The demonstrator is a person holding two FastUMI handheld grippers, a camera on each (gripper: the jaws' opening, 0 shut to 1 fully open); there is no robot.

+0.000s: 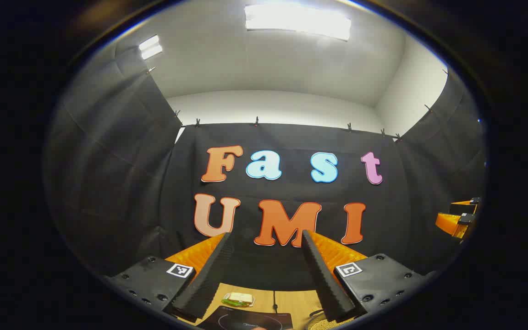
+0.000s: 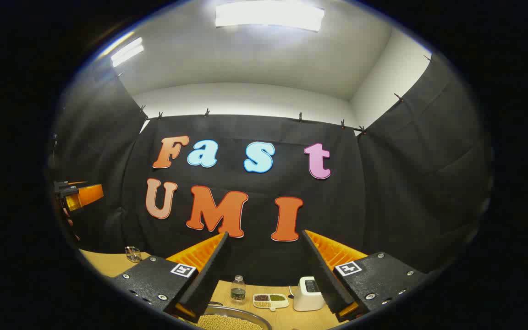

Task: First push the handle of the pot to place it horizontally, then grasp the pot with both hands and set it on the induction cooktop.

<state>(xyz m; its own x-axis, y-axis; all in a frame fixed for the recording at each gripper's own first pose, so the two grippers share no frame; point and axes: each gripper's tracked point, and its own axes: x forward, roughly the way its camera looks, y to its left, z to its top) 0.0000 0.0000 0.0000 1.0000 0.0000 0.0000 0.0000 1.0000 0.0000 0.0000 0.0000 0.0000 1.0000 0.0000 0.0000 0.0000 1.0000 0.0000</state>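
Nothing of the task done yet, by the look of things. Left tool (image 1: 264, 275) raised well above the surface (image 1: 287, 300), fingers spread wide, nothing between them. Right tool (image 2: 264, 275) likewise raised, fingers wide apart, pinching nothing.

Pot (image 2: 232, 318) low at the bottom edge of the right gripper view, a round metal rim filled with pale grains, near the right tool's left finger but clear of it. Probably the same pot's rim as a sliver at the bottom of the left gripper view, just by the left tool's right finger. Handle hidden, so no telling which way it points or whether it lies horizontal.

Cooktop (image 1: 250, 318) dark and flat at the bottom of the left gripper view, bare on the part in sight, no pot on it. Cord (image 1: 274, 300) running from its back edge.

Also on the surface: a small dish of something green (image 1: 239, 299) behind the cooktop; a bottle (image 2: 237, 289), a divided tray of beans (image 2: 270, 300), a white toaster (image 2: 307, 293) and a small glass (image 2: 132, 253) farther off.

Still to come, on this judgement: push on the handle, two-tool grasp, lift, placement on the cooktop. Both tools high and facing the wall, so a descent needed first.
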